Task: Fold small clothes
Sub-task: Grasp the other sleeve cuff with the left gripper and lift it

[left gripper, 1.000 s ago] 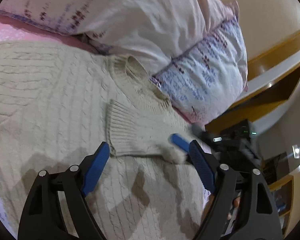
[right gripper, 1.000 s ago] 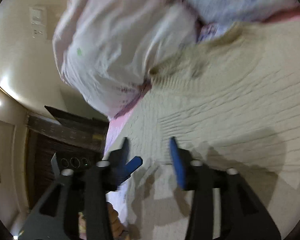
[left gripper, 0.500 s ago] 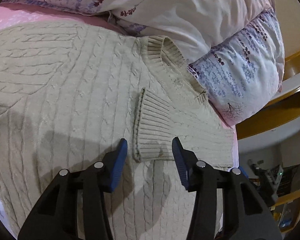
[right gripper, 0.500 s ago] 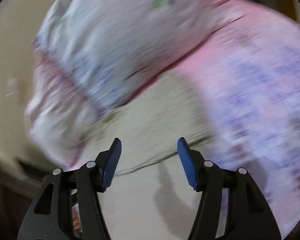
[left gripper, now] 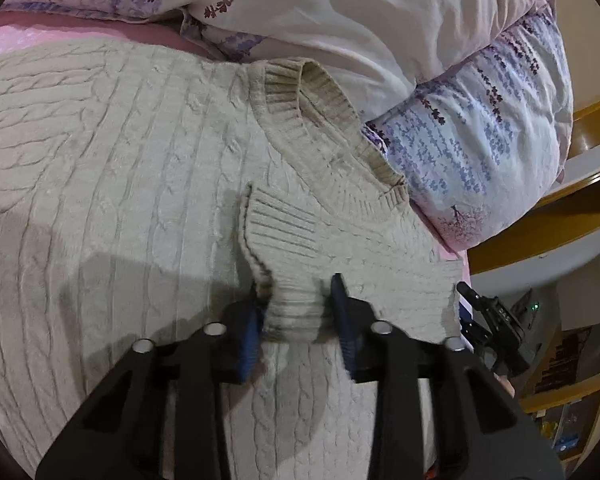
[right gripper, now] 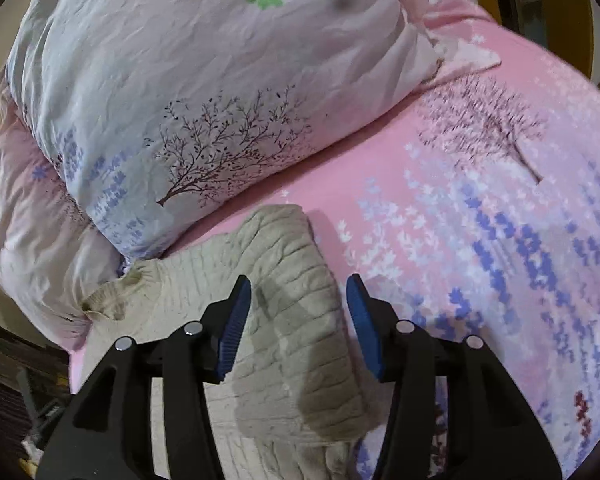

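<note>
A beige cable-knit sweater (left gripper: 120, 168) lies flat on the bed, collar (left gripper: 316, 100) against the pillows. One sleeve is folded across its chest, ending in a ribbed cuff (left gripper: 284, 276). My left gripper (left gripper: 296, 320) has its jaws around that cuff, the knit bunched between the blue pads. In the right wrist view the sweater's other sleeve (right gripper: 288, 300) lies on the pink sheet. My right gripper (right gripper: 298, 320) is open just above it, a finger on each side.
Floral pillows (left gripper: 480, 140) and a pale duvet (right gripper: 180, 80) are piled behind the sweater. The pink flowered bedsheet (right gripper: 500, 240) spreads to the right. A wooden bed frame (left gripper: 560, 232) and the bed's edge lie at the left view's right side.
My left gripper moved forward and narrowed around the sleeve cuff. My right gripper swung away from the sweater's body and now hovers, open, over the other sleeve.
</note>
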`<state>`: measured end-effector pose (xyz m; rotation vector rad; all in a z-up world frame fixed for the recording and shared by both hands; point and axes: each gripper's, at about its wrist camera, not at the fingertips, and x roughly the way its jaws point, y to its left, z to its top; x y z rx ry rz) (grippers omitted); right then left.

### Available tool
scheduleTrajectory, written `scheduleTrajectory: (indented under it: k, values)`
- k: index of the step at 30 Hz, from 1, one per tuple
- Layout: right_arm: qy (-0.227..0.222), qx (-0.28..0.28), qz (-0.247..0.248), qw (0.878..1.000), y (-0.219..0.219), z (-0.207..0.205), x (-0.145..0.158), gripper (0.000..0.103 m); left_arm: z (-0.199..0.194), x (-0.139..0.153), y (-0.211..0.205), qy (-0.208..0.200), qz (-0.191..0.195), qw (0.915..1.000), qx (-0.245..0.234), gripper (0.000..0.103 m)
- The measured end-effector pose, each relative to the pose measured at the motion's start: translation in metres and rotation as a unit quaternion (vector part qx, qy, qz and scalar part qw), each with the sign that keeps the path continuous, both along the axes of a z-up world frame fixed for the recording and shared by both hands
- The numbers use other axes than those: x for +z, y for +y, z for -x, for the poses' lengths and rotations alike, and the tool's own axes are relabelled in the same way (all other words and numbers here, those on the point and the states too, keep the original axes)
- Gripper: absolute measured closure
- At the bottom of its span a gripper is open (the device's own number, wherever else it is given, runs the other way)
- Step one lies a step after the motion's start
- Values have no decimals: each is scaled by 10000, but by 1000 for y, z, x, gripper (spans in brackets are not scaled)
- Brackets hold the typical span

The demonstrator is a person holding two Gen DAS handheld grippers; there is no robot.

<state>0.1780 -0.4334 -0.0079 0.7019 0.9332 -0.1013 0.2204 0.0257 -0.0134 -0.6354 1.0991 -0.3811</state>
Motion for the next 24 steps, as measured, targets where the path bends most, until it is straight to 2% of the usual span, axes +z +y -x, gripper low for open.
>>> scheduleTrajectory:
  k: [3, 7, 10, 12, 14, 15, 16, 17, 19, 21, 24]
  values:
    - [-11, 58, -25, 10000, 1, 3, -2, 53, -4, 0, 3, -58, 142, 9999, 32, 89]
    - [-103, 143, -117, 9998, 3, 1, 2, 54, -4, 21, 19, -457, 197, 9987, 52, 91]
    - [-150, 224, -113, 9996, 6, 0, 5, 54, -1, 36, 34, -747, 9, 9970, 197, 91]
    - [-132, 281, -122, 9994, 9, -3, 3, 55, -1, 30, 35, -613, -66, 9980, 137, 91]
    - [-83, 354, -166, 9992, 13, -6, -1, 65, 0, 23, 34, -530, -171, 9984, 98, 91]
    - [-51, 382, -185, 9991, 14, -8, -3, 66, 1, 20, 32, -525, -230, 9983, 77, 91]
    - [-9, 391, -142, 9991, 17, -9, -5, 74, 1, 18, 32, -527, -265, 9982, 91, 91]
    - [-18, 418, -62, 9991, 19, -9, -6, 94, 0, 17, 32, -515, -239, 9983, 102, 91]
    - [-206, 281, 19, 9994, 19, -6, -2, 95, -5, 22, 32, -627, -279, 9976, 69, 91]
    - [-378, 117, -24, 9992, 18, -1, 3, 95, -8, 34, 30, -930, -556, 9941, 43, 91]
    - [-320, 71, 58, 9994, 21, 0, 0, 95, -16, 42, 30, -1099, -831, 9904, 95, 91]
